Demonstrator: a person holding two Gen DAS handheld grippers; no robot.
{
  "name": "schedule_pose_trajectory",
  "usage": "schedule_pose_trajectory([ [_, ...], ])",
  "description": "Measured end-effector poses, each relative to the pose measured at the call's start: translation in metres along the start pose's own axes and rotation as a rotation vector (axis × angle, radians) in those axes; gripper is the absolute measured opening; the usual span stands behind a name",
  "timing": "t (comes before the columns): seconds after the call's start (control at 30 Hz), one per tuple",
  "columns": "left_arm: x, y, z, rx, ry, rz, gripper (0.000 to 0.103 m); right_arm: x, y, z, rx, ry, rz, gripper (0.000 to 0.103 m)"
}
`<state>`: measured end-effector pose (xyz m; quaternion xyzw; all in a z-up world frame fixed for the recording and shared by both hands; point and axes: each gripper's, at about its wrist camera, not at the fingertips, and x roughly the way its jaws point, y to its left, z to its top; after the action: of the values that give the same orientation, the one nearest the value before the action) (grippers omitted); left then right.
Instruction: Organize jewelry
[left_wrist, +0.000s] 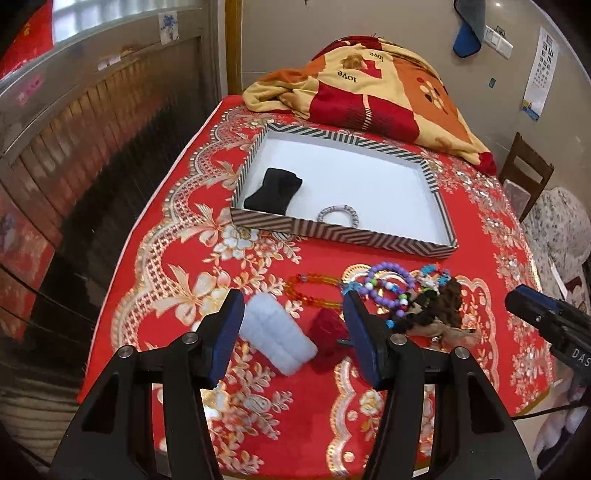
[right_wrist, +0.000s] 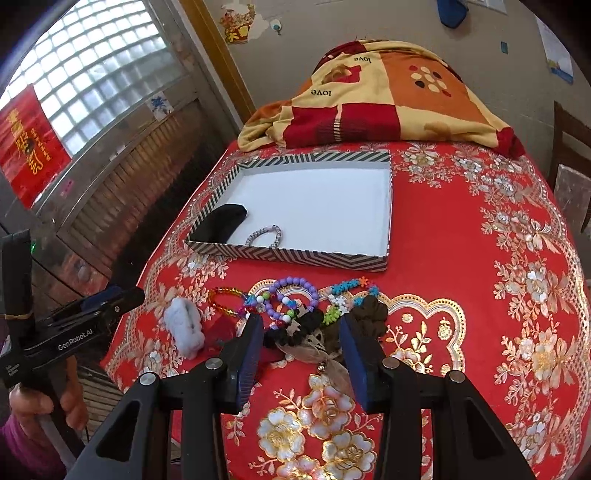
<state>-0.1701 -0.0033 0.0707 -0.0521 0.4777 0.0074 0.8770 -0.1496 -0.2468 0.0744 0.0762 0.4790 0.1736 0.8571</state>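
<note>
A striped box (left_wrist: 332, 230) with a white floor holds a black scrunchie (left_wrist: 275, 190) and a silver bracelet (left_wrist: 338, 214). In front of it lie an orange bead bracelet (left_wrist: 314, 291), a purple bead bracelet (left_wrist: 388, 280) and a brown scrunchie (left_wrist: 443, 306). My left gripper (left_wrist: 291, 301) hovers open over a white fluffy scrunchie (left_wrist: 277, 339) and a red scrunchie (left_wrist: 327, 332). My right gripper (right_wrist: 300, 321) stands open above the pile, with a black scrunchie (right_wrist: 299, 332) and a feather piece (right_wrist: 325, 354) showing between its fingers, not pressed.
A red, gold-patterned cloth (right_wrist: 461, 258) covers the table. A folded blanket (left_wrist: 369, 92) lies behind the box. A wooden chair (left_wrist: 528, 173) stands at the far right. The table's left edge drops off toward a slatted wooden panel (left_wrist: 92, 122). A hand (right_wrist: 44, 402) holds the left gripper's handle.
</note>
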Motion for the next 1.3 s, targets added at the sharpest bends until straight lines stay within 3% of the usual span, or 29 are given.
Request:
schedule_pose_trajectory([
  [0.43, 0.008, -0.006, 0.004, -0.006, 0.048, -0.007, 0.055, 0.002, -0.007, -0.003, -0.005, 0.013, 0.006, 0.042],
  [0.7, 0.001, -0.013, 0.007, -0.013, 0.022, -0.009, 0.055, 0.003, -0.008, 0.0, -0.023, 0.01, 0.018, 0.046],
  [1.03, 0.015, -0.042, 0.011, 0.023, 0.064, -0.068, 0.055, 0.0, -0.02, -0.012, -0.004, 0.023, -0.046, 0.049],
  [1.3, 0.021, -0.044, 0.02, 0.017, 0.084, -0.066, 0.055, -0.001, -0.016, -0.013, -0.011, 0.019, -0.058, 0.049],
])
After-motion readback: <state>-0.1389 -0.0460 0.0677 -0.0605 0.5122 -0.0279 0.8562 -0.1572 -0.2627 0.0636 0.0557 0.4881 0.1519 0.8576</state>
